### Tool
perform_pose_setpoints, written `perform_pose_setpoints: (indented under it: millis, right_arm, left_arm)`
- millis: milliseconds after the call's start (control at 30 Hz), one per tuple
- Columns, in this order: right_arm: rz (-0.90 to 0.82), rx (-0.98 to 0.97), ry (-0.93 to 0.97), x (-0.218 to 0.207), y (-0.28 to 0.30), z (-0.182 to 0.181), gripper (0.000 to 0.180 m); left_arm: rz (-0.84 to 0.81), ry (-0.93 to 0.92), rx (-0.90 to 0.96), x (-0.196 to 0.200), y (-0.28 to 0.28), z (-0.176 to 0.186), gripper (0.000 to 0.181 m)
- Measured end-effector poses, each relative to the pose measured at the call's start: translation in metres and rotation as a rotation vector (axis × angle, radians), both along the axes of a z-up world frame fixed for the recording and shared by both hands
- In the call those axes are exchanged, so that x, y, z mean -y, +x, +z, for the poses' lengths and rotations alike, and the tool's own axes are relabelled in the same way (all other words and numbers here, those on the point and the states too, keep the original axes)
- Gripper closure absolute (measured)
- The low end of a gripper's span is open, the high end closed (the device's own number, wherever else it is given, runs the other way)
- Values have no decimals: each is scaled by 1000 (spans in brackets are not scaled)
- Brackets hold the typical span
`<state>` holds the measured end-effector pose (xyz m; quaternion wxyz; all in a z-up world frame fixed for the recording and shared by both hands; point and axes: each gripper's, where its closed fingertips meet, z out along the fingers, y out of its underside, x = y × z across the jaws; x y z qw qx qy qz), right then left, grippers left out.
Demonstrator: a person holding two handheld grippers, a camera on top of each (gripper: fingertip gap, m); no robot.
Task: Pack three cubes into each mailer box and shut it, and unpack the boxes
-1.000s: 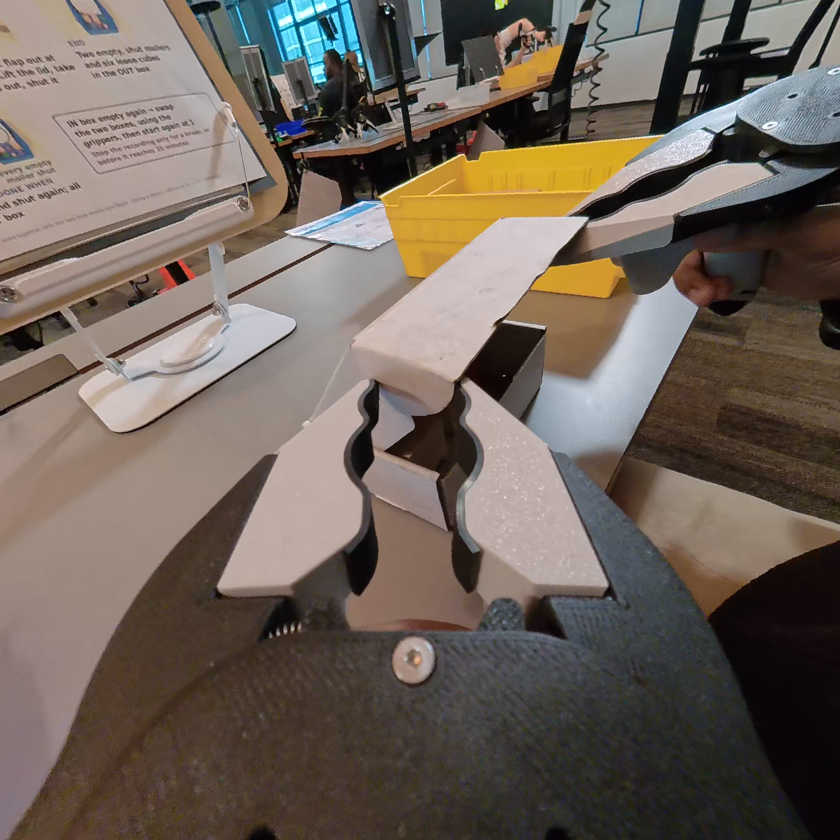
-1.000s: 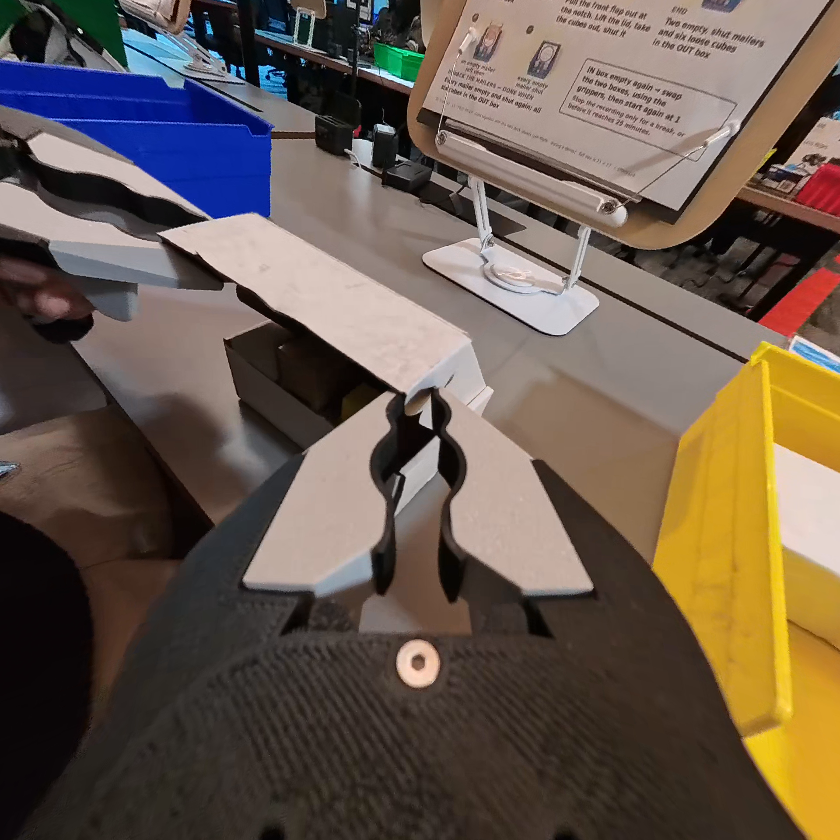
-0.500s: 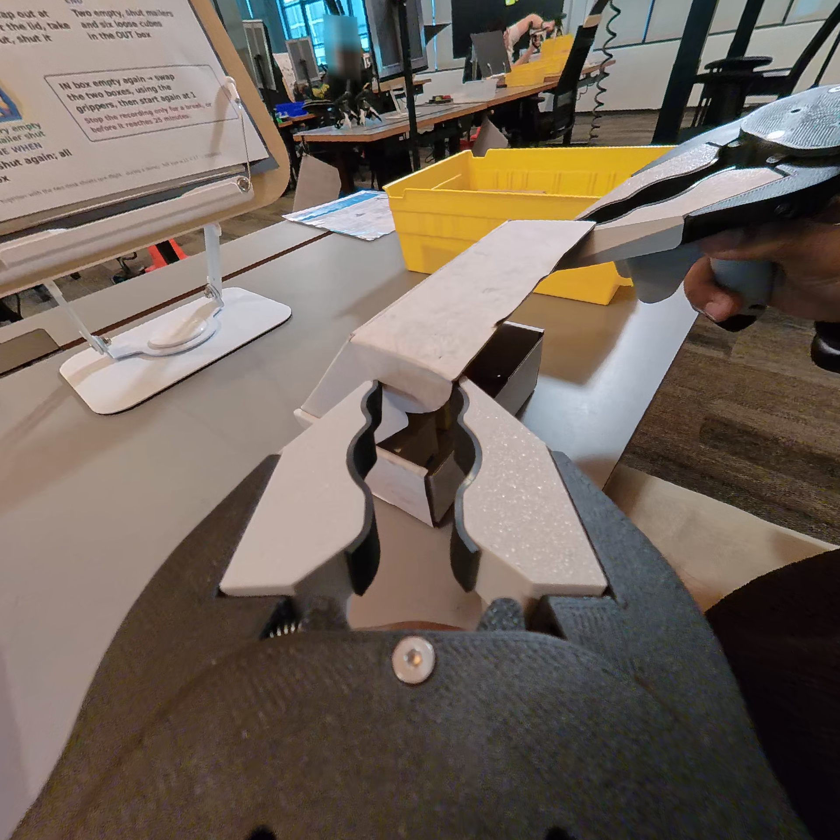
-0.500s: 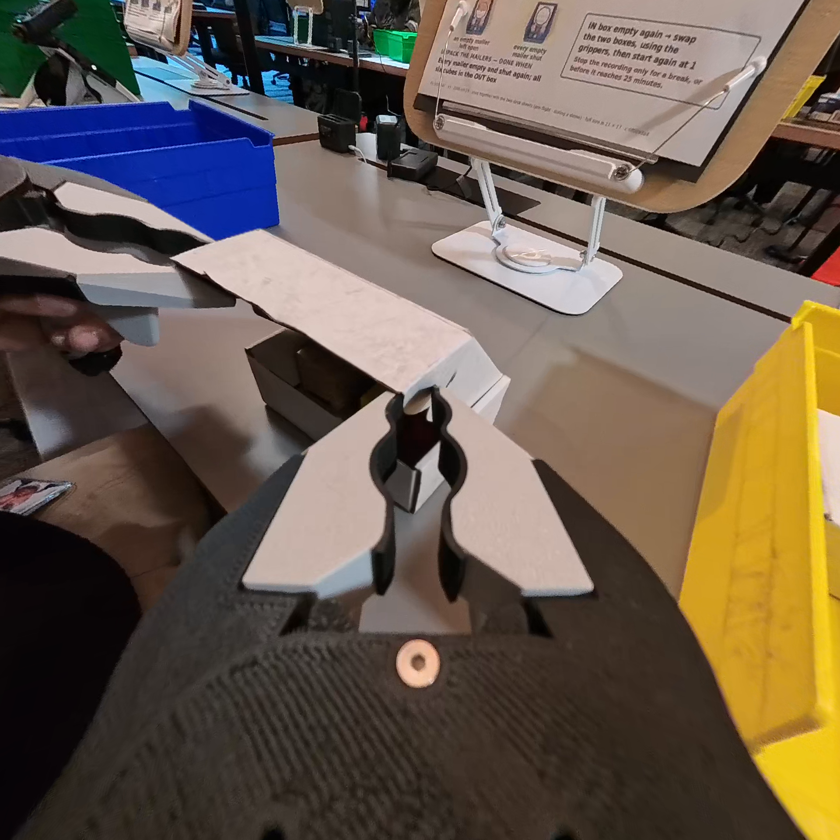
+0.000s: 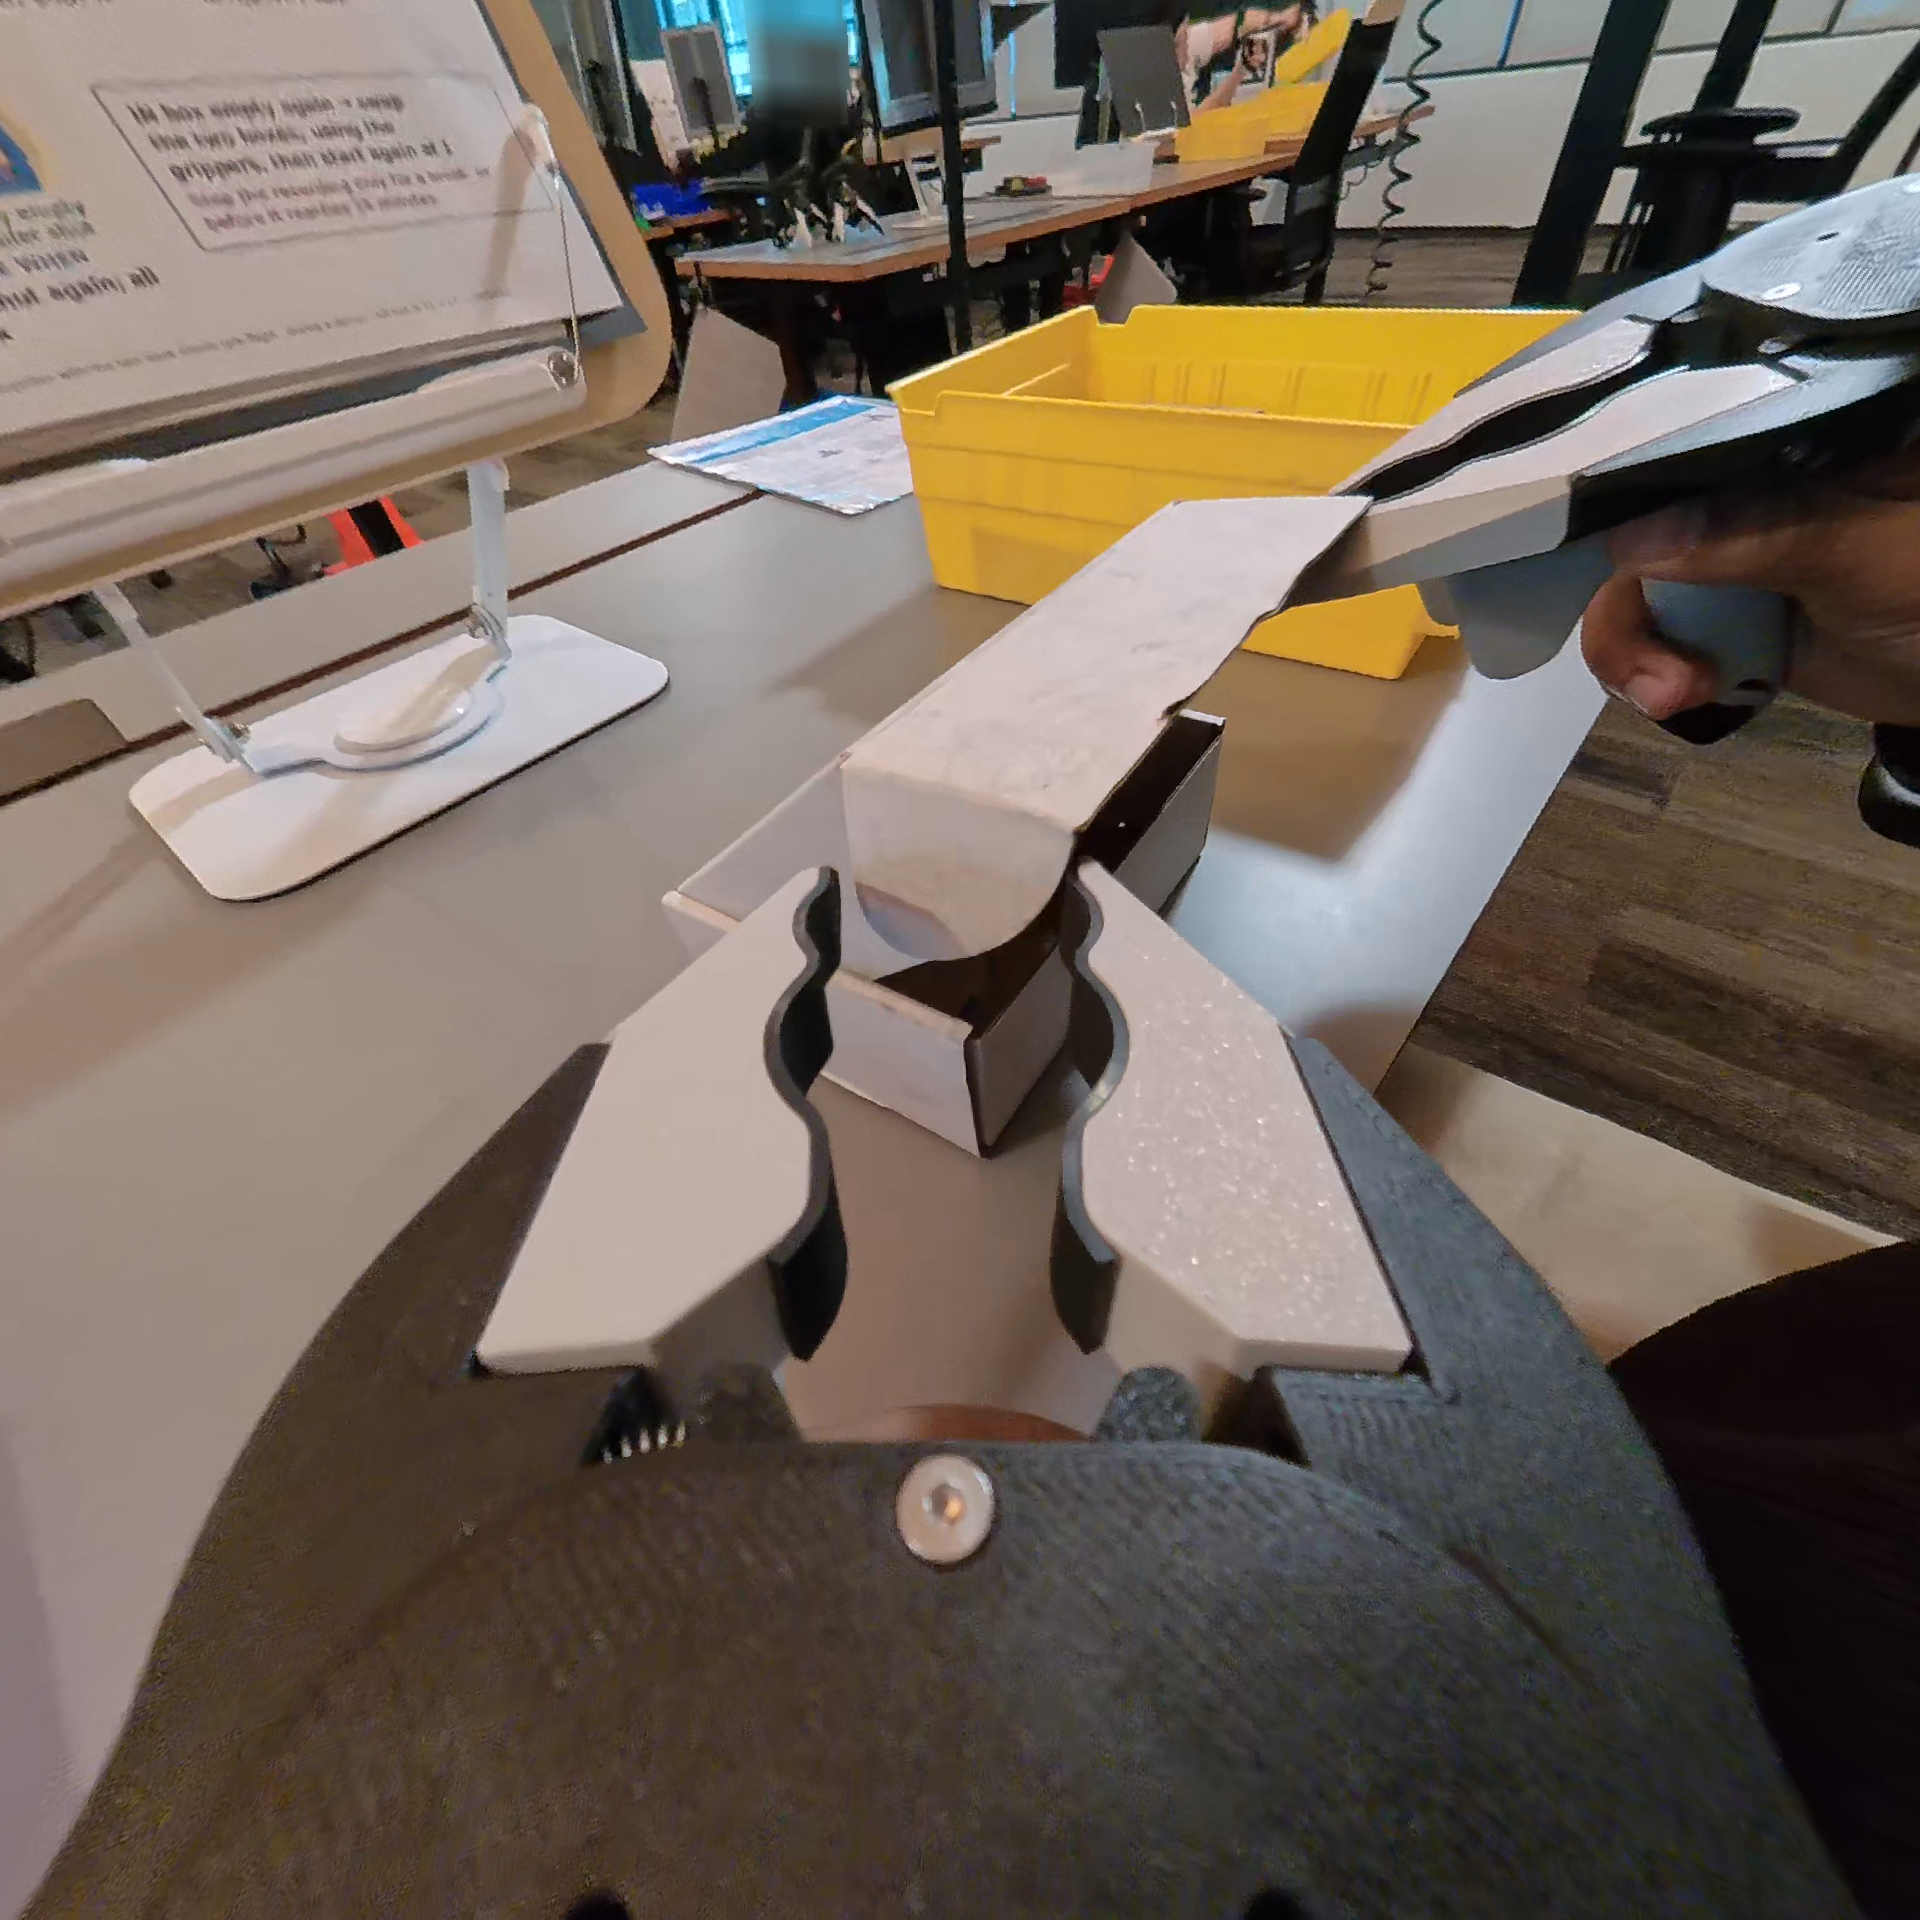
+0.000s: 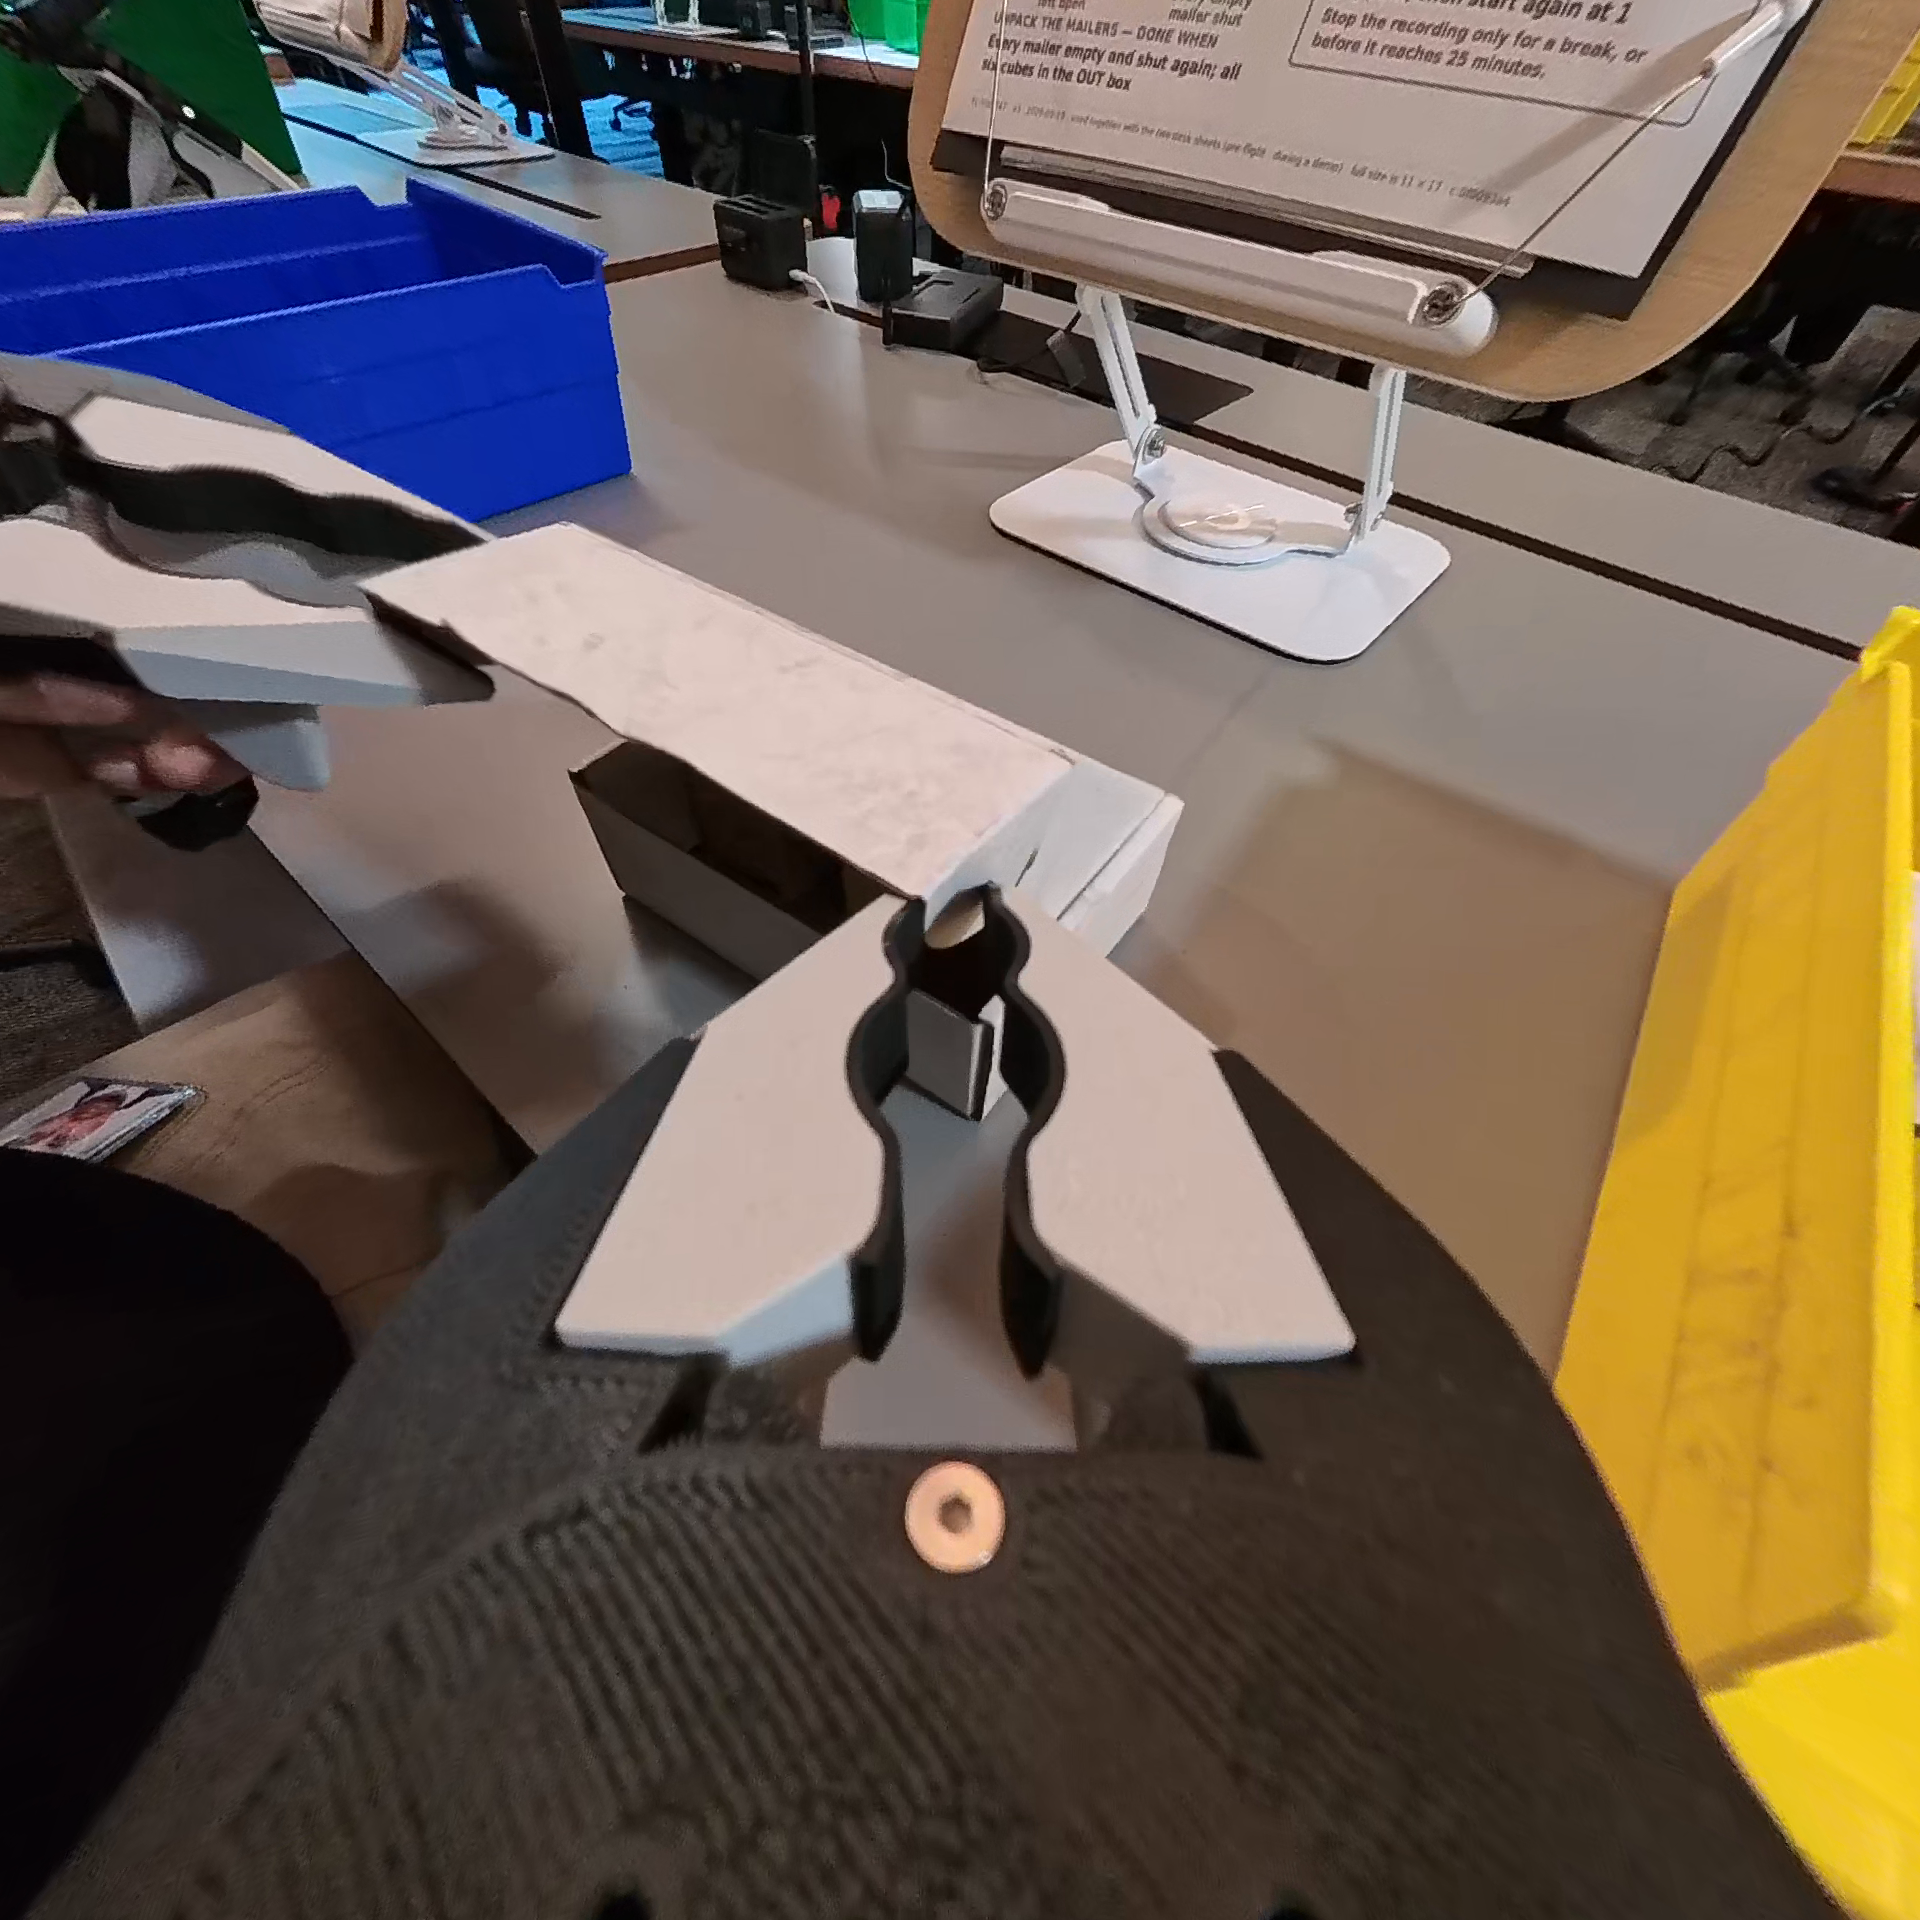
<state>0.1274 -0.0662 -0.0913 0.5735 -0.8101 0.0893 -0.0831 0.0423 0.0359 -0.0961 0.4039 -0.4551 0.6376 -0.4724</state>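
Note:
A long white mailer box (image 5: pixel 904 1049) lies on the grey table near its front edge, also in the right wrist view (image 6: pixel 707 883). Its lid (image 5: pixel 1091 665) is raised over it, also seen from the right (image 6: pixel 748 686). My left gripper (image 5: pixel 951 904) is at the lid's near end with its fingers apart and the rounded end flap between them; it shows at the left of the right wrist view (image 6: pixel 457 613). My right gripper (image 6: pixel 951 920) is shut on the flap at the other end and shows in the left wrist view (image 5: pixel 1340 520). The box interior is dark, so no cubes can be made out.
A yellow bin (image 5: pixel 1143 468) stands to the right of the box (image 6: pixel 1766 1247). A blue bin (image 6: pixel 312 332) is at the left. A white document stand (image 5: pixel 395 717) is behind the box (image 6: pixel 1226 561). A printed sheet (image 5: pixel 800 457) lies beside the yellow bin.
The lid has come down closer to the box between the two grippers. My left gripper's fingers have spread a little. The right gripper keeps its hold.

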Motion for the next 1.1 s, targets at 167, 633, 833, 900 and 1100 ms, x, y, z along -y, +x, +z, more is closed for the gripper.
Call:
perform_pose_setpoints:
  millis: [167,633,833,900,1100]
  right_arm:
    - [-7,3,4,1,3,-1,172]
    - [32,-78,-112,0,2,-32,171]
    - [39,-62,-179,1,2,-46,172]
    - [42,-55,-203,1,1,-51,172]
    - [50,-40,-236,0,0,-59,173]
  left_arm:
    - [-32,79,66,12,-6,7,151]
    - [-65,72,-79,13,-5,-21,153]
    - [-66,106,-127,12,-3,-33,154]
    - [-64,120,-146,11,-2,-38,154]
    - [-61,112,-189,8,-2,-48,154]
